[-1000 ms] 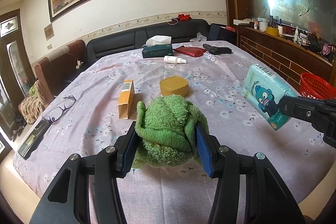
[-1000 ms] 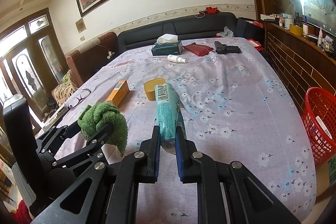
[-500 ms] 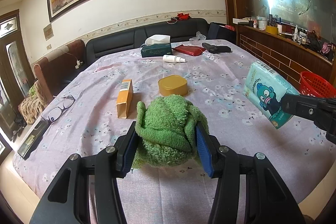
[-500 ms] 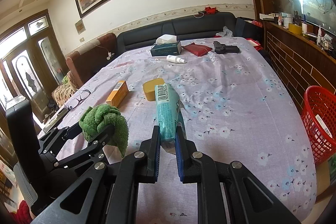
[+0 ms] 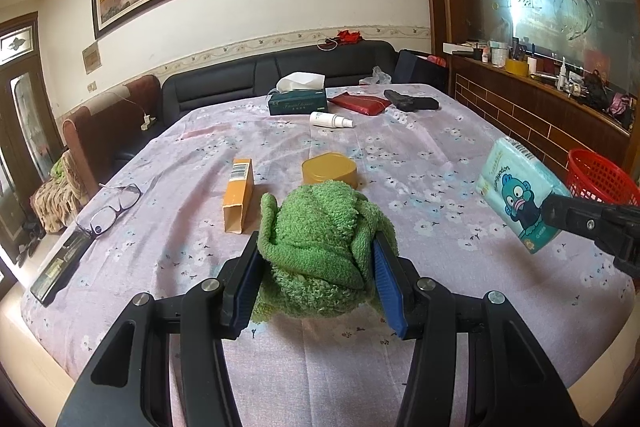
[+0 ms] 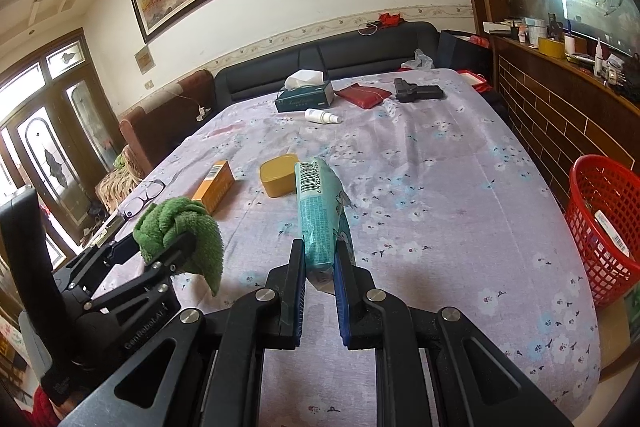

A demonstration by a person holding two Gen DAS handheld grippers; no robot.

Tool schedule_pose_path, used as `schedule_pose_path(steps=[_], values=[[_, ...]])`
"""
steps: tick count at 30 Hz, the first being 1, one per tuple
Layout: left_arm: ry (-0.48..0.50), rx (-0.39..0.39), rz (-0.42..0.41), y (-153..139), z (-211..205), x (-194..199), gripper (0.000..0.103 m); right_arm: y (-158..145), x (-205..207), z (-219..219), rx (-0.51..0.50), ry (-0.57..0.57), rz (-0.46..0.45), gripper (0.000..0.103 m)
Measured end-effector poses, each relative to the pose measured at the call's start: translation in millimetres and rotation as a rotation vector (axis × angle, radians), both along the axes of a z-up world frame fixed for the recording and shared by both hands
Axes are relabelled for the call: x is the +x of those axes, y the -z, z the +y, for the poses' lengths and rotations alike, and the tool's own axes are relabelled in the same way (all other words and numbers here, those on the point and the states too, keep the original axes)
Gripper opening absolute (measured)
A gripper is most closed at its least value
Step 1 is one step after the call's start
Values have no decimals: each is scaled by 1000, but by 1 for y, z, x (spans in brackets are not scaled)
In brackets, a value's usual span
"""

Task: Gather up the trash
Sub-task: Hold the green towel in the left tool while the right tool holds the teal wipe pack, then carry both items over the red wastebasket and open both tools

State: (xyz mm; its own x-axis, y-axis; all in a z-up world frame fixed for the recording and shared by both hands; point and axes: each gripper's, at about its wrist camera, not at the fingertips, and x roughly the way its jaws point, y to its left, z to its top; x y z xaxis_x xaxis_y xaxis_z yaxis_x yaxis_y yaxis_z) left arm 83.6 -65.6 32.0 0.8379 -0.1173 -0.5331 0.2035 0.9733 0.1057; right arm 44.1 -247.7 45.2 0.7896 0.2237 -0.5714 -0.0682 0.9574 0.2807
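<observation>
Right wrist view: red basket (image 6: 604,227) stands beside the table (image 6: 440,163). Since a second ago, little has shifted. Right gripper (image 6: 320,277) stays clamped on the tissue pack (image 6: 320,211); left gripper (image 5: 316,275) still clamps the green cloth (image 5: 316,231). Carrying continues, judged mid-transfer.

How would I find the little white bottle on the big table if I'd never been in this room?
Start at the long table with the flowery purple cloth and look to its far end, near the black sofa. There a dark green tissue box stands beside a red pouch. The white bottle lies on its side just in front of the box, the only white thing lying down there.
</observation>
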Motion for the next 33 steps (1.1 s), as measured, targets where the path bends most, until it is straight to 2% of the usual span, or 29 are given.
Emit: schedule_pose_path(steps=[21, 33], values=[[58, 32, 12, 1, -30, 4, 51, 11, 6, -20, 32, 33, 34, 14], [157, 58, -6, -8, -80, 4, 51, 14, 0, -69, 75, 122, 27, 14]])
